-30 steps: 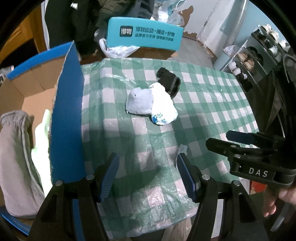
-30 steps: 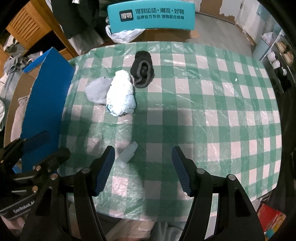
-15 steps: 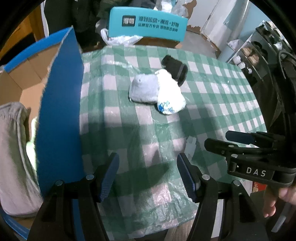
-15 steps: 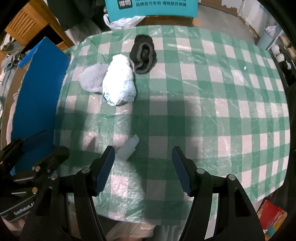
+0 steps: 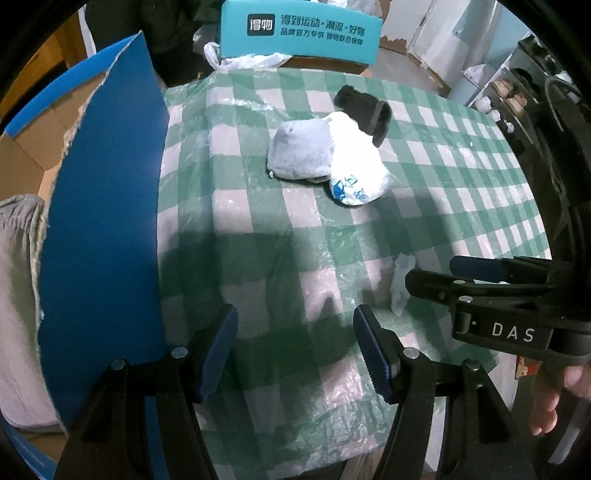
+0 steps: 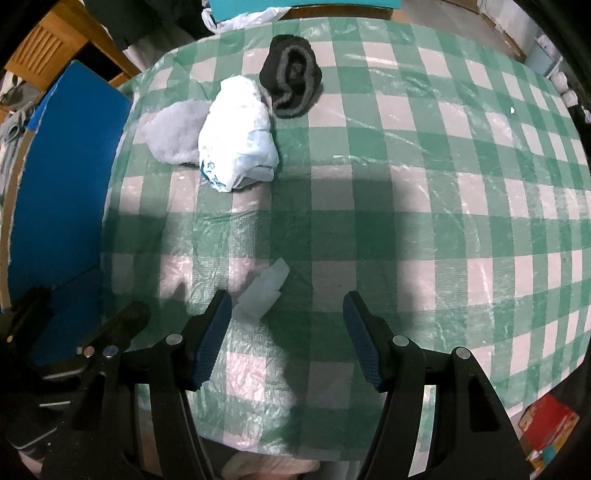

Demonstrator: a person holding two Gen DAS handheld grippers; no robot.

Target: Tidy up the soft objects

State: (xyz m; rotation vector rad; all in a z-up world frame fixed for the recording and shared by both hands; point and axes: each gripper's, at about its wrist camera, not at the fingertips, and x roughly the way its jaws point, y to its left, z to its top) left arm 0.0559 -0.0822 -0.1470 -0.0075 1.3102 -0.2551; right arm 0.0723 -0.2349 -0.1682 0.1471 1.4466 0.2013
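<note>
Three soft items lie together on the green checked tablecloth (image 5: 461,192): a grey folded cloth (image 5: 299,155), a white bundle with blue print (image 5: 356,173) and a dark rolled sock (image 5: 364,109). They also show in the right wrist view as the grey cloth (image 6: 173,134), the white bundle (image 6: 238,142) and the sock (image 6: 291,81). My left gripper (image 5: 295,349) is open and empty over the near table edge. My right gripper (image 6: 286,341) is open and empty, just behind a small white scrap (image 6: 264,290). The right gripper also shows in the left wrist view (image 5: 480,277).
A cardboard box with a blue flap (image 5: 103,229) stands left of the table, holding grey cloth (image 5: 18,295). A teal chair back (image 5: 299,33) is beyond the far edge. Shelves (image 5: 517,85) stand at the right. A red box (image 6: 546,428) lies on the floor.
Both grippers have moved forward toward the pile, which now sits nearer and larger in both views. Both stay open and empty.
</note>
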